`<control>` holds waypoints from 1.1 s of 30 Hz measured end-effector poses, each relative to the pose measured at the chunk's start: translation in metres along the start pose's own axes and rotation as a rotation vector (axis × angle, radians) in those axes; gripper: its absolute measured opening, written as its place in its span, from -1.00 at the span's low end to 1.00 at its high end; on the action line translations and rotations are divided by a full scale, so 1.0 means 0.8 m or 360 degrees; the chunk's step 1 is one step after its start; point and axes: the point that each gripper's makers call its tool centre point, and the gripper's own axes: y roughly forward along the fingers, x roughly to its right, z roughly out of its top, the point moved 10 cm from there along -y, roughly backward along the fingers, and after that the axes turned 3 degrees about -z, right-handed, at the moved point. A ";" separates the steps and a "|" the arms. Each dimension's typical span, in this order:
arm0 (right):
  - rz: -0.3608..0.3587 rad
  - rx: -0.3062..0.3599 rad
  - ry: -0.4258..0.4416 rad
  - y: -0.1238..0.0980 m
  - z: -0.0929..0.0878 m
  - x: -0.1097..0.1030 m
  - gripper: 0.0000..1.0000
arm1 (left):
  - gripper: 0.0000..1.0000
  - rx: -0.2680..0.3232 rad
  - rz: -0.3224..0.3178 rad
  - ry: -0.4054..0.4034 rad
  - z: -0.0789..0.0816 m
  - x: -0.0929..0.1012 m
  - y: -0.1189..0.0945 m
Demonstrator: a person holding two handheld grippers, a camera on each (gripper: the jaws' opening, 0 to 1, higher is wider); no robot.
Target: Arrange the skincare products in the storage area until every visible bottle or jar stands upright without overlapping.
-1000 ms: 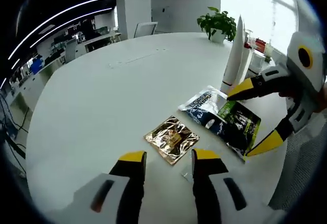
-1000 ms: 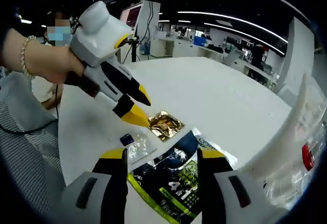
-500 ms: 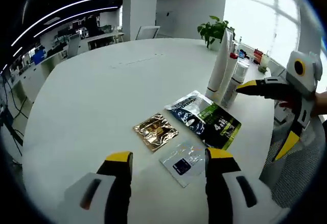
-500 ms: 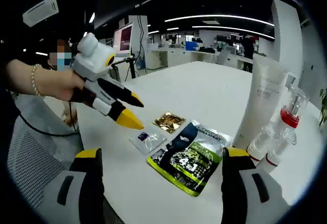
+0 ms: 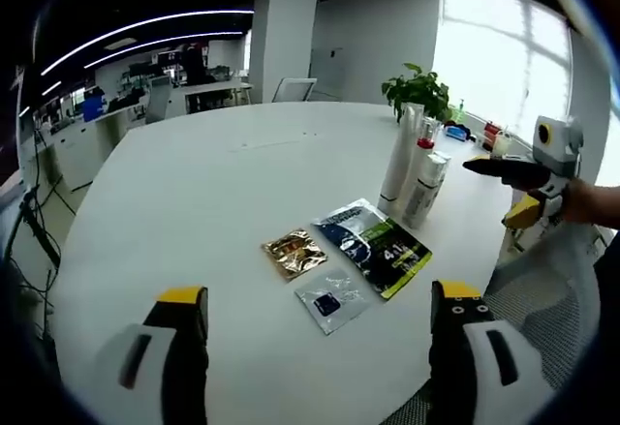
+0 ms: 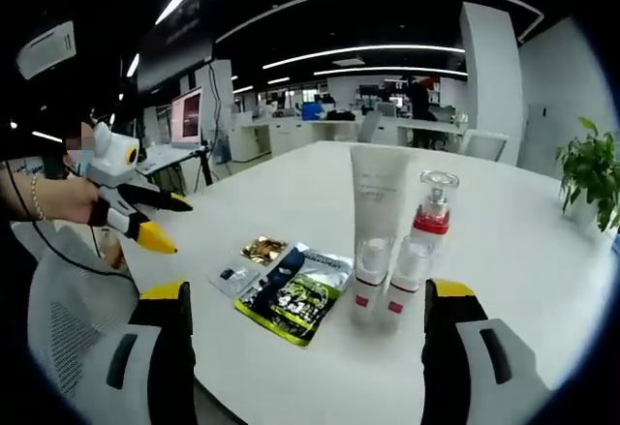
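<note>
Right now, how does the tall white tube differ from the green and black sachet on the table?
The tall white tube stands upright, while the green and black sachet lies flat. The tube is plain white and rises above the small bottles beside it; the sachet is dark with green print and sits low beside the gold sachet. Both rest on the white table, apart from both grippers.

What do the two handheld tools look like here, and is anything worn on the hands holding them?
Both are white plastic bodies with black jaws tipped yellow. The left tool has a round yellow-ringed lens on its body, as does the right tool. A beaded bracelet circles the wrist behind the left tool.
</note>
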 end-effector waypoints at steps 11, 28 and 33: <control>-0.0105 0.0020 0.0015 -0.018 -0.010 0.006 0.99 | 0.98 0.0020 0.0029 0.0005 -0.011 0.020 -0.044; -0.0102 -0.0069 -0.0004 -0.015 -0.019 0.004 0.95 | 0.97 0.0004 0.0064 -0.0040 -0.030 0.019 -0.041; -0.0101 -0.0074 -0.0011 -0.015 -0.019 0.002 0.94 | 0.97 0.0005 0.0061 -0.0038 -0.029 0.019 -0.042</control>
